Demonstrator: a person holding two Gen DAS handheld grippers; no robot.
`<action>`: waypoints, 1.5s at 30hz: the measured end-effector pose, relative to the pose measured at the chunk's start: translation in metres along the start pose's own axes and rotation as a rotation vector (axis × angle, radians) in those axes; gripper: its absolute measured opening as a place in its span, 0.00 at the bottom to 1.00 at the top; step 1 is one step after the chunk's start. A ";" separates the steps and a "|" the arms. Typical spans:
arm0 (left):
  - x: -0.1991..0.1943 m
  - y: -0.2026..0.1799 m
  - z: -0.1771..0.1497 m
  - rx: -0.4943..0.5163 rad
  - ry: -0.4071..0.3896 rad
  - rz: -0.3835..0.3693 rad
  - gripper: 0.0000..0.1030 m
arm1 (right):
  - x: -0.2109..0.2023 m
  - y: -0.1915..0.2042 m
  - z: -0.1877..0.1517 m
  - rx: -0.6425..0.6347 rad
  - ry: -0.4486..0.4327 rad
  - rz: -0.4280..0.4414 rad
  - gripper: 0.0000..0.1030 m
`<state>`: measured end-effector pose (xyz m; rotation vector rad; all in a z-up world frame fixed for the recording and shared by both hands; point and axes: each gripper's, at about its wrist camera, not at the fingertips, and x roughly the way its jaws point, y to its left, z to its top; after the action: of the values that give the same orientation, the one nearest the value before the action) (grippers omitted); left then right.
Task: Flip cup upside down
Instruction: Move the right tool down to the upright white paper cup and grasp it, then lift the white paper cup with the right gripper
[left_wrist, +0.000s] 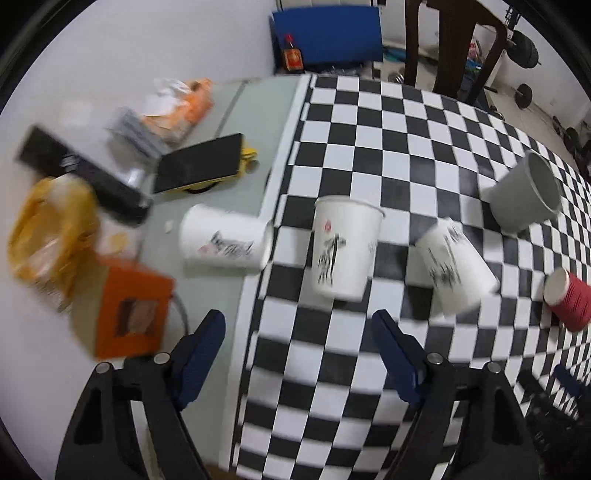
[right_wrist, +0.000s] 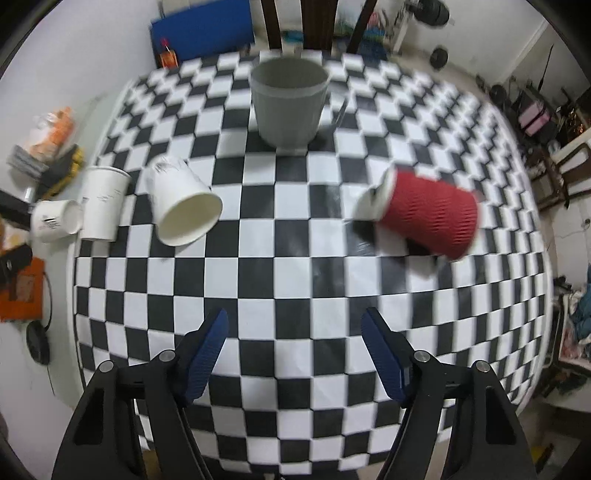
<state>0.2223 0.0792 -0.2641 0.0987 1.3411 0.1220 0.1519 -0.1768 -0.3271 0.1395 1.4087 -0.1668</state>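
The left gripper (left_wrist: 297, 328) hangs above the checkered worktop (left_wrist: 406, 122) with its jaws spread wide and nothing between them; straight ahead of it stands an upright white printed cup (left_wrist: 345, 247), mouth up. A second white cup (left_wrist: 225, 240) lies on its side to the left, off the checkered cloth, and a third (left_wrist: 456, 266) lies tipped over to the right. The right gripper (right_wrist: 293, 326) is likewise spread and empty over the cloth. Beyond it, to the right, a red ribbed cup (right_wrist: 430, 216) lies on its side, and farther back a grey cup (right_wrist: 290, 105) stands upright.
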 end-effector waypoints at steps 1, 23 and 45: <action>0.014 -0.003 0.011 0.013 0.017 -0.012 0.77 | 0.012 0.003 0.005 0.008 0.022 0.001 0.74; 0.070 -0.030 0.037 0.194 0.047 -0.013 0.53 | 0.071 0.007 0.058 0.090 0.155 -0.089 0.74; -0.013 -0.164 -0.133 0.162 0.129 -0.175 0.53 | 0.006 -0.091 -0.042 0.017 0.111 -0.002 0.74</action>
<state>0.0948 -0.0852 -0.3048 0.1114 1.4809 -0.1304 0.0944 -0.2578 -0.3389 0.1638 1.5181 -0.1753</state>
